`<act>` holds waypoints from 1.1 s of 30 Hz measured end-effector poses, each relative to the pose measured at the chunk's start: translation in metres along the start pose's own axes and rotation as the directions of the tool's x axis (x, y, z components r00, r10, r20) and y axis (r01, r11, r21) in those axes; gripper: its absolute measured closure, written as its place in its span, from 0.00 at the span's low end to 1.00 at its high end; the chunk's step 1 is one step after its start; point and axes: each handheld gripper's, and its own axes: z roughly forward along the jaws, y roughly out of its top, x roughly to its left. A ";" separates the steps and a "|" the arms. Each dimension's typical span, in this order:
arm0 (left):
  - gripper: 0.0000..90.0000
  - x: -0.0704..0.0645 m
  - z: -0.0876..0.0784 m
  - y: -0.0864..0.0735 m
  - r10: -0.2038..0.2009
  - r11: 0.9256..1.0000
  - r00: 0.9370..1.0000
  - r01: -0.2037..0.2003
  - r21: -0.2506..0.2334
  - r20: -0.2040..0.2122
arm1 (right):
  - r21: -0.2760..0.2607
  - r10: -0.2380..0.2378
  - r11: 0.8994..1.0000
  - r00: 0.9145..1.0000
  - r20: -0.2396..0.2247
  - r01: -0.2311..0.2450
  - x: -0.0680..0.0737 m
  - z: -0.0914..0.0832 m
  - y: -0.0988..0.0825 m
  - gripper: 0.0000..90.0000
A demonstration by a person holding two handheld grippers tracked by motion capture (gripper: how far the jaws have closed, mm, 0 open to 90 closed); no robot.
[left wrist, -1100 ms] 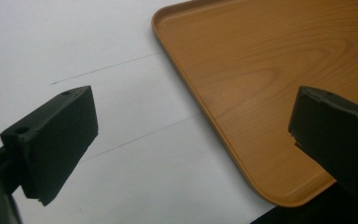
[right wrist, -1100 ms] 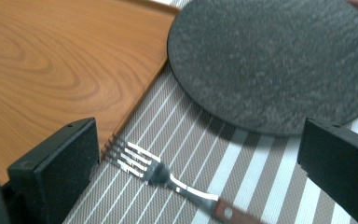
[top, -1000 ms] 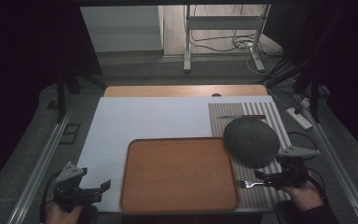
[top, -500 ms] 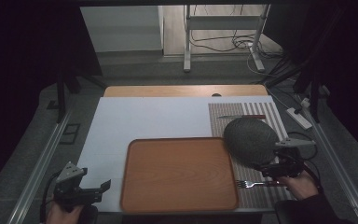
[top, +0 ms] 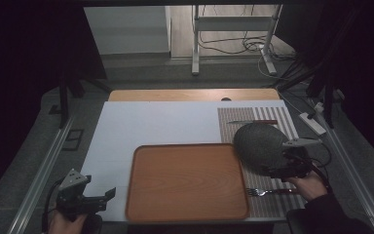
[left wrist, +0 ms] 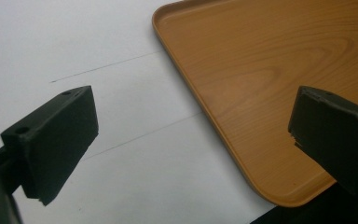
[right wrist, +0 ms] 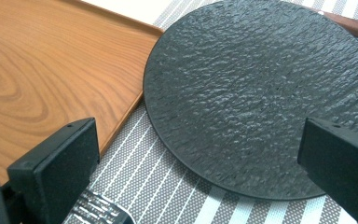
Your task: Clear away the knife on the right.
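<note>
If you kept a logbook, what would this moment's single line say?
right gripper: open, near edge of black plate | left gripper: open, idle by wooden tray | fork: on striped mat

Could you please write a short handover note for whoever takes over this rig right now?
Right gripper: open, empty, jaws either side of the near rim of the black plate, not gripping it.
Left gripper: open, empty, at the near left corner over the white sheet, beside the wooden tray.
Plate lies on the striped placemat, right of the tray. A fork lies near the right hand; a knife lies beyond the plate.
Done: nothing is on the tray.
Left: probably grip the plate and move it; the goal is a guess.
</note>
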 end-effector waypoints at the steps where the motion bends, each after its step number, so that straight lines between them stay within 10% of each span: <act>1: 0.02 0.000 0.000 0.000 0.000 1.000 1.000 0.000 0.000 0.000 | 0.000 0.000 1.000 1.000 0.000 0.000 0.000 0.000 0.000 0.00; 33: 0.02 0.000 0.001 0.000 0.003 1.000 1.000 -0.003 0.006 -0.001 | 0.055 0.013 0.998 0.996 0.087 -0.017 -0.045 0.051 0.043 0.00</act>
